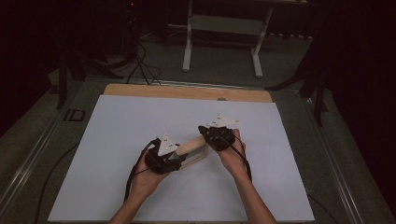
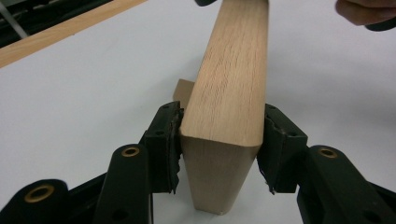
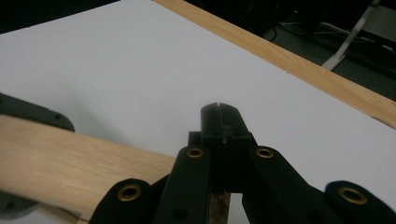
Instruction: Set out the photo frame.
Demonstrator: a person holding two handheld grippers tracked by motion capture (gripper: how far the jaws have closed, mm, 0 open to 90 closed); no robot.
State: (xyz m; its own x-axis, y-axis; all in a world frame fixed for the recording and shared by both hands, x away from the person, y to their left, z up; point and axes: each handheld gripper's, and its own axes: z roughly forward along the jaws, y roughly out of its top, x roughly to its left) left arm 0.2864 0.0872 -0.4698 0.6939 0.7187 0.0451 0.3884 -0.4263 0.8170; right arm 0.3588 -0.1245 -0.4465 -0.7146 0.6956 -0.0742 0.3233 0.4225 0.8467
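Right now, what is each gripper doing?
Left gripper: jaws astride the wooden piece, pads just off its sides; open.
Right gripper: shut, jaws pressed together beside that piece.

Hidden and cut-off parts around the wooden frame (image 1: 192, 150)

In the high view the two grippers cover both ends of the frame; in the left gripper view its top rail runs off the upper edge; in the right gripper view the closed jaws hide whatever sits between them, and the rail is cut at the left edge.
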